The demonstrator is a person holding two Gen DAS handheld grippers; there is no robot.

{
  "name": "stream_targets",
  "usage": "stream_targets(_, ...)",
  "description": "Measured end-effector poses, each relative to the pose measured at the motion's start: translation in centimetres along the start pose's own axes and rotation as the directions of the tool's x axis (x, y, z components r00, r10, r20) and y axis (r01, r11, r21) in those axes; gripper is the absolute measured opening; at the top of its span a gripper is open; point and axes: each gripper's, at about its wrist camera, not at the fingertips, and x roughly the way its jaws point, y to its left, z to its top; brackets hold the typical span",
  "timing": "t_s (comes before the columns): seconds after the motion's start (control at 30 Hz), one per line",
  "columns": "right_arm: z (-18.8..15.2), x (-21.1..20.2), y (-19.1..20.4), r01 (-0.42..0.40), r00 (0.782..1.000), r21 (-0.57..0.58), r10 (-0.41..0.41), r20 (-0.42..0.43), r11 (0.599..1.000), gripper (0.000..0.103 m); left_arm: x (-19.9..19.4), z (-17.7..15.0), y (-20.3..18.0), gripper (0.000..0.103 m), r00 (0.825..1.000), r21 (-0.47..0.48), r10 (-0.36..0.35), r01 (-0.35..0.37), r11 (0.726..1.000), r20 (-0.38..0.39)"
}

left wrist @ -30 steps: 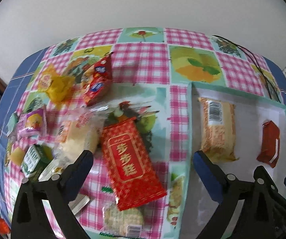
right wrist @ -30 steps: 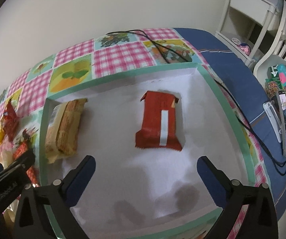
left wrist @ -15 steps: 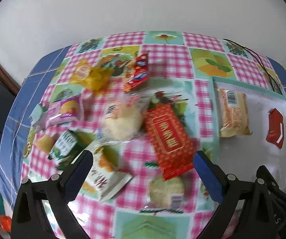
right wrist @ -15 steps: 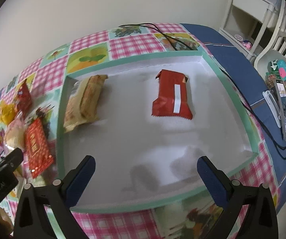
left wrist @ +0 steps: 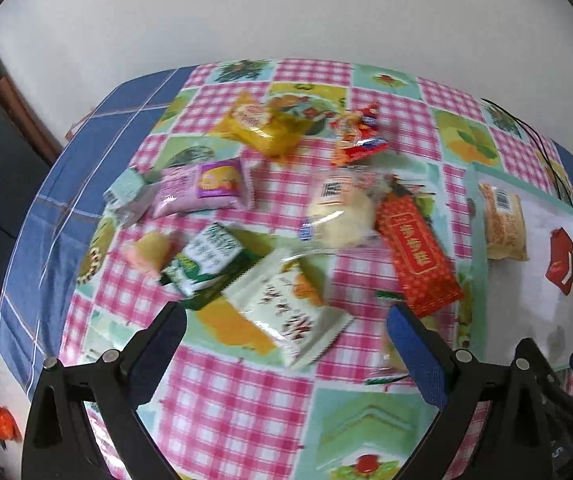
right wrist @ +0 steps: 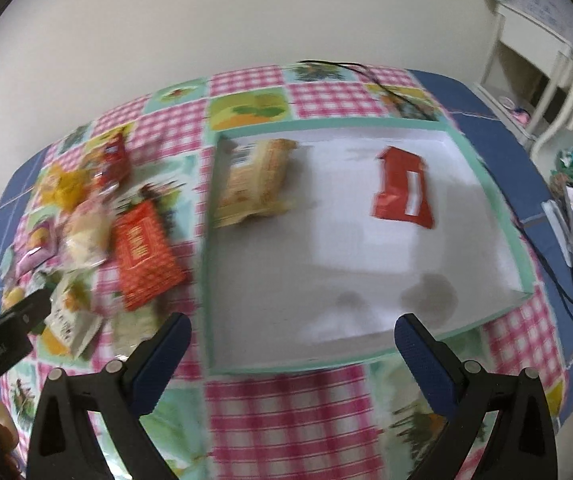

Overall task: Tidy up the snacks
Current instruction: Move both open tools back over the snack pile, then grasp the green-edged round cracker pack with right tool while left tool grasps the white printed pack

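Hovering wide apart and empty, the left gripper [left wrist: 286, 344] is nearer the white-green packet [left wrist: 286, 312], lying at twelve o'clock between its fingers, long axis toward four o'clock; the right gripper [right wrist: 292, 344], equally wide, faces the tray [right wrist: 206, 240].

both tongs [left wrist: 284, 344] [right wrist: 292, 344] pulled back, higher

checked tablecloth [right wrist: 286, 420], black cable [right wrist: 390, 88], white chair [right wrist: 558, 92], pale wall [left wrist: 286, 12]
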Motion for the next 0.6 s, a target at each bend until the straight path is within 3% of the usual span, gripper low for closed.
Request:
stream_targets(0.33, -1.2, 0.6, 6.8, -0.149, 0.989, -0.09, 0.146, -0.031, 0.985, 0.103, 1.3, 0.3, 6.4, 0.1, 0.999, -0.151, 0.013, -0.02, 0.988, -0.048)
stream_targets(0.5, -1.6, 1.3, 9.5, -0.2, 0.98, -0.112, 0.196, -0.046, 0.973, 0.103, 2.1, 0.4, 6.9, 0.1, 0.997, -0.174, -0.004, -0.009, 0.985, -0.075)
stream_targets(0.6, -1.7, 1.6, 10.2, -0.2, 0.98, -0.131, 0.196, -0.045, 0.971, 0.102, 2.9, 0.4, 6.6, 0.1, 0.993, -0.197, -0.051, 0.03, 0.98, -0.103)
